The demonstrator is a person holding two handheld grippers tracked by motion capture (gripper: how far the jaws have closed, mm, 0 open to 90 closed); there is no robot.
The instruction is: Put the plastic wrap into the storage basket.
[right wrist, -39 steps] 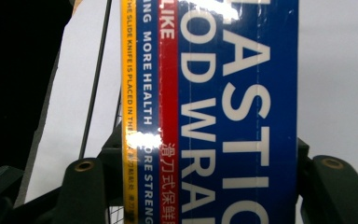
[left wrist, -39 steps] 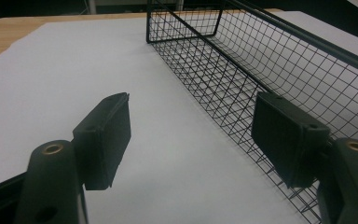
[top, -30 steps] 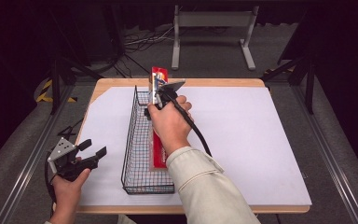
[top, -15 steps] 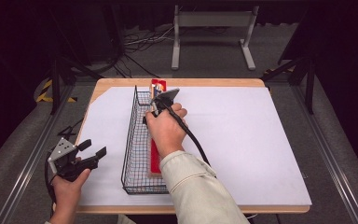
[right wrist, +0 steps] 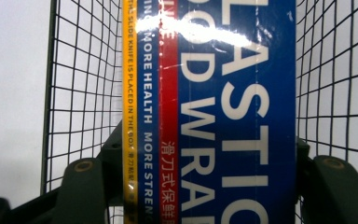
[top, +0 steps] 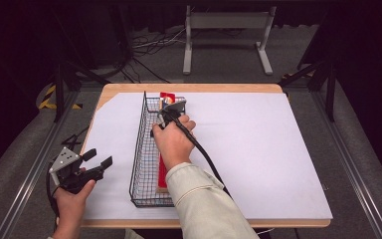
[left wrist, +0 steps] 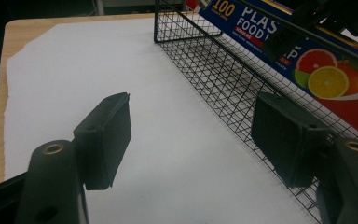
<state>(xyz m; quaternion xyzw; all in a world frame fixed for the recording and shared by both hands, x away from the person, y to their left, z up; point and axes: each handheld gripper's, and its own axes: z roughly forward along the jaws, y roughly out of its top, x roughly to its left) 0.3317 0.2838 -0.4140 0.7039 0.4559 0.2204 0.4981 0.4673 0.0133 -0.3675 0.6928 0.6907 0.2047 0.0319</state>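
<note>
Two grippers at counter (top: 278, 149): right gripper (top: 171, 113) clamped on wrap box (right wrist: 214, 112) inside basket (top: 142, 149); left gripper (top: 95, 160) gaping, empty.

Grey floor (top: 358, 164) surrounds the wooden counter (top: 189, 88). White metal stand (top: 227, 30) at 12 o'clock; dark surroundings, black cables (top: 144, 47) at 11 o'clock.

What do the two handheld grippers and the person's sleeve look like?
Both grippers are black with two blocky jaws and brass-coloured pivot screws. The left gripper carries a grey three-cornered plate. A black cable trails from the right gripper over a cream long sleeve. The left hand shows no sleeve.
</note>
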